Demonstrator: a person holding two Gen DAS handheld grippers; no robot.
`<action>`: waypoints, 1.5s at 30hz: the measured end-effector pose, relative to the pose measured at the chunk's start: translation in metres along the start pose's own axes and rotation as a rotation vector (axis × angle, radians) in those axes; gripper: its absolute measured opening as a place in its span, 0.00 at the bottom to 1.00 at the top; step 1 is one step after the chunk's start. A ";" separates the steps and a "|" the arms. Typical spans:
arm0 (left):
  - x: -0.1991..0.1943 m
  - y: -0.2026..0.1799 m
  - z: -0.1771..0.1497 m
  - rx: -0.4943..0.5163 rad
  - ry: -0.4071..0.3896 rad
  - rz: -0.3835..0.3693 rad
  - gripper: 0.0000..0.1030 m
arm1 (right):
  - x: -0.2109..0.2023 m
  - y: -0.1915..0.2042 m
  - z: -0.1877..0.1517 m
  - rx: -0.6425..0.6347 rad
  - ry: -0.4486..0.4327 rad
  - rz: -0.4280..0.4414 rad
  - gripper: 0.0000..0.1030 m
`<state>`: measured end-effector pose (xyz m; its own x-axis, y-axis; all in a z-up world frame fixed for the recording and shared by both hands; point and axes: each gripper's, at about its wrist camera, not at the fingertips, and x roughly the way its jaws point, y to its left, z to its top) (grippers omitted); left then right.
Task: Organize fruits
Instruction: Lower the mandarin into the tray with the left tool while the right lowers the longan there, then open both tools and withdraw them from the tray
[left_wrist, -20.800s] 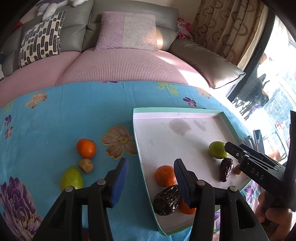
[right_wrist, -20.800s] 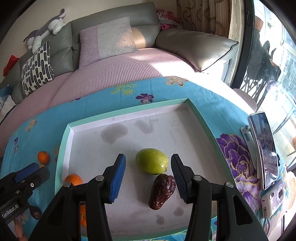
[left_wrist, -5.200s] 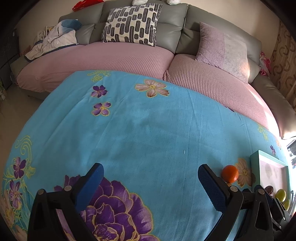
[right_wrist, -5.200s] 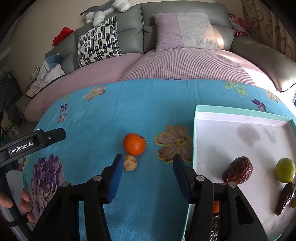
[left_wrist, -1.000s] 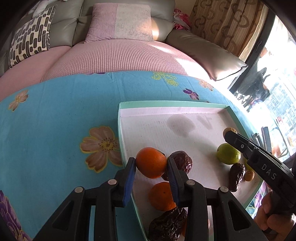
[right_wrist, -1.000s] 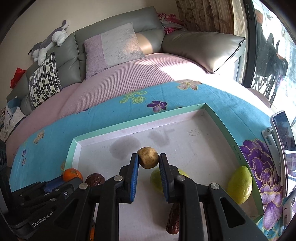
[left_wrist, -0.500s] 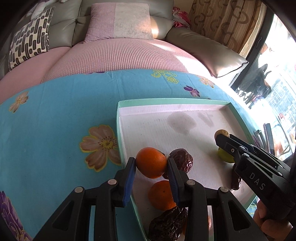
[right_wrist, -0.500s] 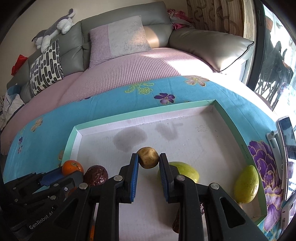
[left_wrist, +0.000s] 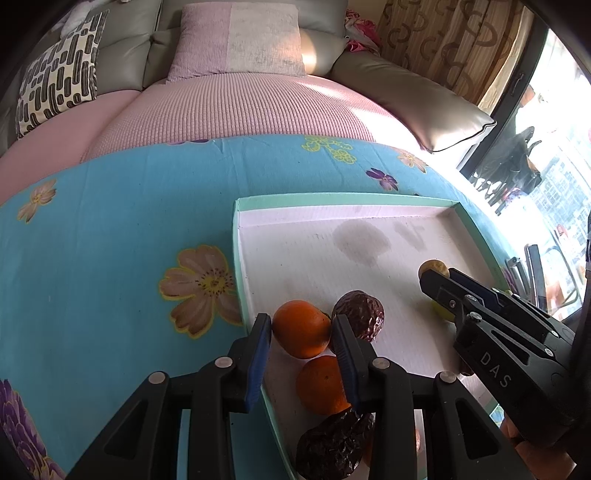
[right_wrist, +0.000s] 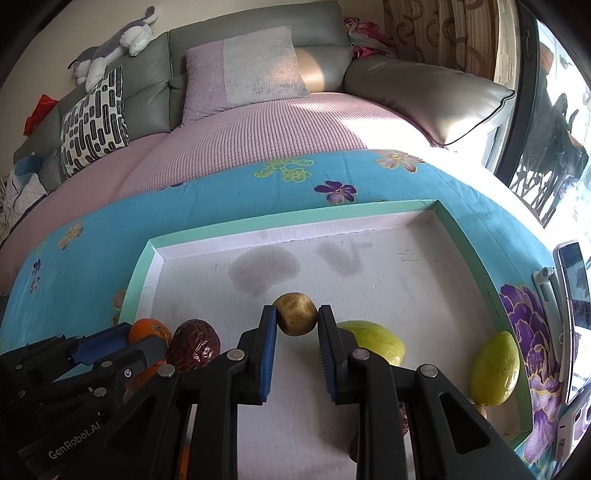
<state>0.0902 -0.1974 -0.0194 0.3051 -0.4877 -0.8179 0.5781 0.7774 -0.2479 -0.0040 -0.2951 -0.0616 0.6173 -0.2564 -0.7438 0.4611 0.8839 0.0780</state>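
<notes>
Closest in, the left tool (left_wrist: 301, 328) is pinching an orange (left_wrist: 301, 328) right over the tray's (left_wrist: 347, 201) left edge, with another orange (left_wrist: 319, 384) and a wrinkly dark fruit (left_wrist: 360, 314) beside it. Further into the tray, the right tool (right_wrist: 295, 326) is clamped on a small brownish-yellow fruit (right_wrist: 296, 314), green fruit (right_wrist: 373, 345) just right. Sofa (right_wrist: 258, 122) beyond the tray.

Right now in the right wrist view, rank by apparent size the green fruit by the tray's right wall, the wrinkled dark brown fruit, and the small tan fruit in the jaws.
1. Green fruit, largest.
2. Wrinkled dark brown fruit, partly hidden by the left gripper, so unsure.
3. Small tan fruit, smallest, held by the right gripper.
</notes>
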 end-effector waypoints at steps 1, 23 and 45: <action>0.000 0.000 0.000 -0.001 0.002 -0.001 0.37 | 0.000 0.000 0.000 -0.002 0.001 -0.001 0.23; -0.033 0.013 -0.007 -0.023 0.043 -0.009 0.52 | -0.011 0.005 0.001 -0.037 0.006 -0.030 0.24; -0.050 0.103 -0.025 -0.232 -0.013 0.292 1.00 | -0.019 0.011 -0.003 -0.055 0.007 -0.050 0.74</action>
<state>0.1157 -0.0825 -0.0170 0.4423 -0.2360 -0.8653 0.2787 0.9532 -0.1175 -0.0125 -0.2794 -0.0481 0.5900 -0.2978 -0.7505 0.4554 0.8903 0.0047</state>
